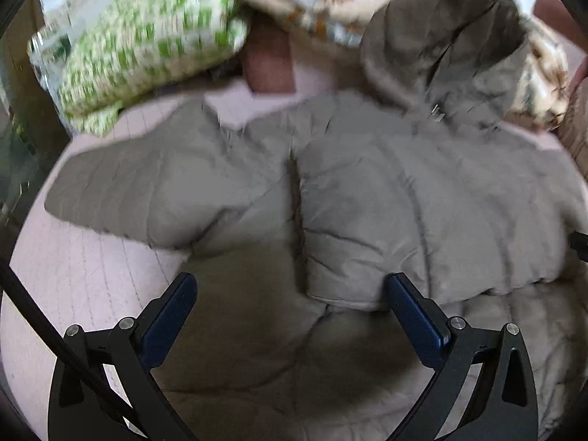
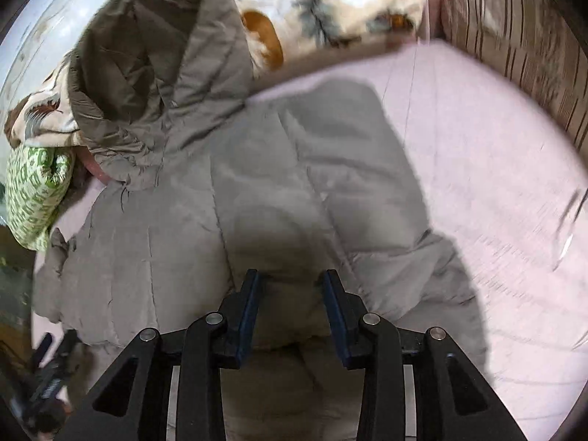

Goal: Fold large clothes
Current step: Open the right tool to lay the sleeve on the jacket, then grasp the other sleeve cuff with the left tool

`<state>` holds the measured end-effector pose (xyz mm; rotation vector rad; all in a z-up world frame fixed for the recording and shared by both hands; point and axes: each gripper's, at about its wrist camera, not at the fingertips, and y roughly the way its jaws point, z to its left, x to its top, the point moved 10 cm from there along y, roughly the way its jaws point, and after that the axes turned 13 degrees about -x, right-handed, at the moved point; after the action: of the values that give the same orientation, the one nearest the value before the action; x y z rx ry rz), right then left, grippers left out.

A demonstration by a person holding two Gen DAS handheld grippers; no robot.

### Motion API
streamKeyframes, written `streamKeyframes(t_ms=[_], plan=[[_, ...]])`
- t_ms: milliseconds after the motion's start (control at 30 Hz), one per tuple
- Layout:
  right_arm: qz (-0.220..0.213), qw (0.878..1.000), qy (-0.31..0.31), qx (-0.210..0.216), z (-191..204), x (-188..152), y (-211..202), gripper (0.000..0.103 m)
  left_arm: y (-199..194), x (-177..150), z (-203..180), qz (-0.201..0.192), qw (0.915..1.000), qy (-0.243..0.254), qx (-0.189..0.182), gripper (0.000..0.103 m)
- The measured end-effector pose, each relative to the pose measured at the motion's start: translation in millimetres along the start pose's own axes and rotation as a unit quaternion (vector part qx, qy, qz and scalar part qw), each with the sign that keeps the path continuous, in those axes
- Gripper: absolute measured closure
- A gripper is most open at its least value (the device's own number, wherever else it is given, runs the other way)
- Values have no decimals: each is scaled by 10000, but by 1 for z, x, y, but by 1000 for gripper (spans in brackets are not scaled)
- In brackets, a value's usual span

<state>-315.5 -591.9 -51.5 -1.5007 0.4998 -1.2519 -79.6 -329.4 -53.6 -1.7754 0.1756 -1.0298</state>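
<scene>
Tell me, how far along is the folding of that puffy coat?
Early on. The grey jacket lies spread on the pink sheet, one sleeve sticking out, hood unfolded. Both grippers, left and right, hover open above it, holding nothing. Most folding remains.

We see the jacket (image 1: 367, 191) flat on the bed (image 2: 496, 169), hood (image 2: 154, 73) against the blanket (image 2: 330, 3), pillow (image 1: 147, 44) left.

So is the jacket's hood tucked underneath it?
No, the hood lies spread above the jacket, resting against the patterned blanket.
</scene>
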Motion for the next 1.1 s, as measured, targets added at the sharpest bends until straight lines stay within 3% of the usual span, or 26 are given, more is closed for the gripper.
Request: streamKeyframes(t_ms=[67,167,400,567,733,867,1000,1067,1100], plan=[[113,9999,-73,-28,2,-3,8,63,13,-8,6,308,9992,-189,-159,0],[139,9997,-179,-133,1,-5,11,62,6,-5,7,246,9995,-127,-176,0],[-509,9980,-359,77,17,8,-38,60,-70,32,21,-870,9947,-202,-507,0],[-641,9951,-552,519,43,0,-64,55,-79,35,85,-895,9909,-896,-447,0],[-774,9911,-807,716,64,-23,-91,55,-85,29,158,-968,9752,-1888,-628,0],[-850,9859,-1086,951,86,-48,-106,55,-97,24,211,-1190,9646,-2315,-423,0],[-930,9753,-1735,999,116,-70,-102,55,-102,18,254,-1303,9522,-2710,-530,0],[-998,9722,-1915,908,121,-73,-100,55,-103,15,271,-1330,9465,-2883,-579,8],[-996,9720,-1912,931,121,-73,-100,55,-104,12,281,-1361,9415,-3017,-636,19]])
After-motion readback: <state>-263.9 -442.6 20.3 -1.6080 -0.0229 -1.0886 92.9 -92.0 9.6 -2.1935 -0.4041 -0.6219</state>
